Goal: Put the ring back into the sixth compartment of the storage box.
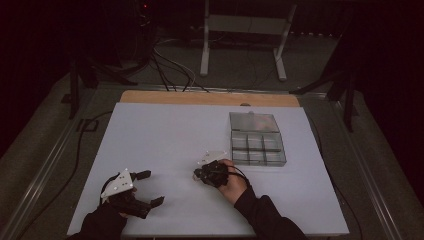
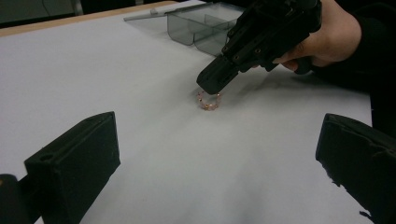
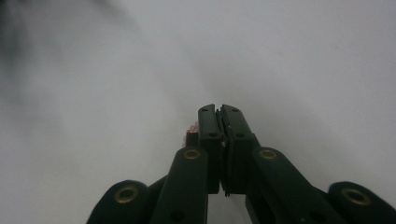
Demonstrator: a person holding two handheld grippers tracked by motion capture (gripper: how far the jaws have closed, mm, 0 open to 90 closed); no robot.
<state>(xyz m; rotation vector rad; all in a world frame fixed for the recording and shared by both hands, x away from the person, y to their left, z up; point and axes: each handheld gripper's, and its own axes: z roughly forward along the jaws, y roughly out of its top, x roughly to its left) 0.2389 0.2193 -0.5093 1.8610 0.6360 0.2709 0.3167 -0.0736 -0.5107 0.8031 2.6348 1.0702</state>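
Jaws of the right gripper stood pinched together on a pink beaded bracelet lying on the white table, short of the clear compartment box. Lifting slowly and straight would probably keep the loop from slipping. The left gripper waited wide apart, empty.

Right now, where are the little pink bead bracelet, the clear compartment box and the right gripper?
pink bead bracelet (image 2: pixel 208 101): left gripper view, its front curve.
clear compartment box (image 1: pixel 258 148): high view, a middle divider.
right gripper (image 2: pixel 208 84): left gripper view, tip of its shut fingers.
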